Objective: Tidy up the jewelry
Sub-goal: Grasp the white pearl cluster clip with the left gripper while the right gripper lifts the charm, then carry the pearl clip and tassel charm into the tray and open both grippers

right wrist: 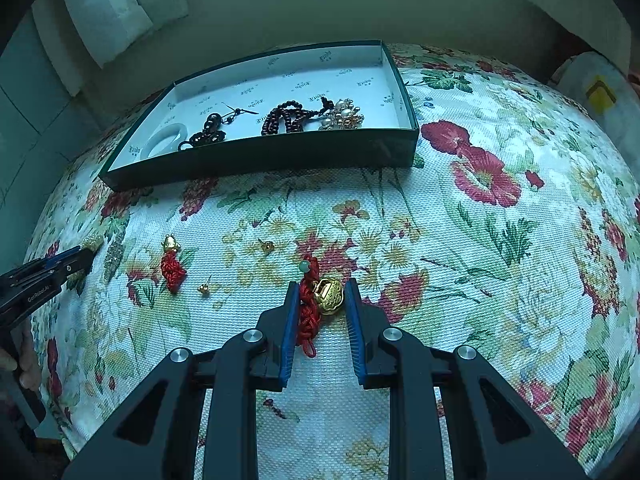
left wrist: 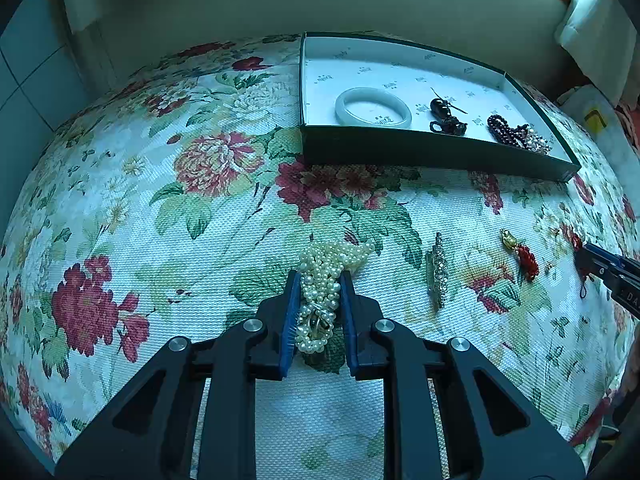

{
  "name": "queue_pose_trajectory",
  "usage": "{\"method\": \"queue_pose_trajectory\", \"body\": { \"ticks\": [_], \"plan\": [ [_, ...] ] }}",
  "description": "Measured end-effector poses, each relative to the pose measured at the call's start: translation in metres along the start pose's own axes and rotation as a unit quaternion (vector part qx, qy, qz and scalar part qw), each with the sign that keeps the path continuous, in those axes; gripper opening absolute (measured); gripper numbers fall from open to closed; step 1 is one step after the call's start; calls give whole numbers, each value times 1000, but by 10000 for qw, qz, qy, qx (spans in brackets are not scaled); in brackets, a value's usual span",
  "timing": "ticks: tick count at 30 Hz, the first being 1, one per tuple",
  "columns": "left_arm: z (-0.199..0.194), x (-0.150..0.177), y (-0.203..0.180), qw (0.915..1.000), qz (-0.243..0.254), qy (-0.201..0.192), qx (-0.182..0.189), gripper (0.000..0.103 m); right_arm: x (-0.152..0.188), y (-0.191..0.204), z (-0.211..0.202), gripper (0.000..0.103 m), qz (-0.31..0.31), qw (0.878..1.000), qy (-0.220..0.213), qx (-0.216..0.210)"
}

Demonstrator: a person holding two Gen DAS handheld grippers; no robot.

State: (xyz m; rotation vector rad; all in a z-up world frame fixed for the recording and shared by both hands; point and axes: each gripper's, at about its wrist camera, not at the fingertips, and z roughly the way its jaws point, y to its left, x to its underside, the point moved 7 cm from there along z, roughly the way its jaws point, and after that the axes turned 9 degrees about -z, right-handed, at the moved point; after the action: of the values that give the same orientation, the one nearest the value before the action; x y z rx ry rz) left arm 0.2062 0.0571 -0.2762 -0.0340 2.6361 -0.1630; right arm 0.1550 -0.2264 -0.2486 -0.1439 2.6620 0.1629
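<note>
Four pieces lie in the box (right wrist: 280, 152); two grippers each clamp one.

Dim, flat indoor light with a blue-green cast over everything. Both views bulge hard like a fishbowl, the floral cloth (left wrist: 200, 208) curving away and the corners going black. Centre detail stays sharp; the far edges smear. Shadows are soft and short, and small glints sit on the gripper bolts
</note>
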Motion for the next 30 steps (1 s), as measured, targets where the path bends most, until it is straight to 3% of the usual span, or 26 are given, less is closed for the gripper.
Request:
{"method": "queue_pose_trajectory", "body": {
  "ticks": [18,30],
  "plan": [
    [-28,-8,-13,9995,-46,-223,228,16,-6,-1,-9,23,18,9999,-132,15],
    [-46,-56,-42,9967,170,-645,465,16,-45,-2,-25,23,-120,9986,-523,1]
  ]
}}
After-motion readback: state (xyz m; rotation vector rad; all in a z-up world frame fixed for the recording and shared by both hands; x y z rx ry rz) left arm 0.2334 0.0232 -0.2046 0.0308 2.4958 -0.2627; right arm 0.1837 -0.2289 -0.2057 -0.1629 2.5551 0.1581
